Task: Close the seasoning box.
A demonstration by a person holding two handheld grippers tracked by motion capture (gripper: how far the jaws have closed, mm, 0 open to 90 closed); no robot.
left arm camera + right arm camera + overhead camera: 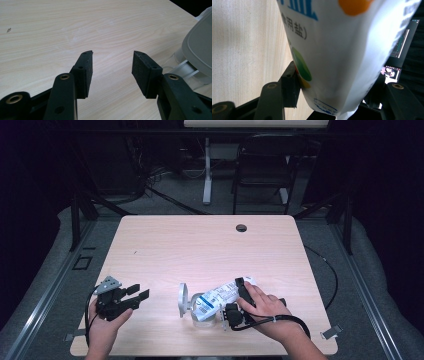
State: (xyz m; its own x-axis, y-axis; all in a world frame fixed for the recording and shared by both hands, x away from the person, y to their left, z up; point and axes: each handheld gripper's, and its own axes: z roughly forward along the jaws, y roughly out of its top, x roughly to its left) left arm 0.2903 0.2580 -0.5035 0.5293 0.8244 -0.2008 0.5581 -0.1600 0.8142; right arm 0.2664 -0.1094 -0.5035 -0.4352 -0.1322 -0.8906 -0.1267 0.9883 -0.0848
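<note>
A white printed bag (222, 295) lies tilted across a clear container (200, 312) near the table's front edge. The container's grey lid (183, 300) stands open on its left side. My right gripper (241, 287) is shut on the bag's right end, with a hand over it. In the right gripper view the bag (337, 50) shows blue lettering and orange and green marks, and it is pinched between the jaws of the right gripper (332, 100). My left gripper (141, 291) rests at the front left, open and holding nothing. Between the fingertips of the left gripper (112, 62) is bare wood, with the grey lid (200, 47) to its right.
The light wooden table (200, 245) has a round cable hole (241, 227) near its far edge. Behind the table stand a black folding chair (265, 165) and a white desk leg (207, 170). A black cable (330, 270) loops off the right edge.
</note>
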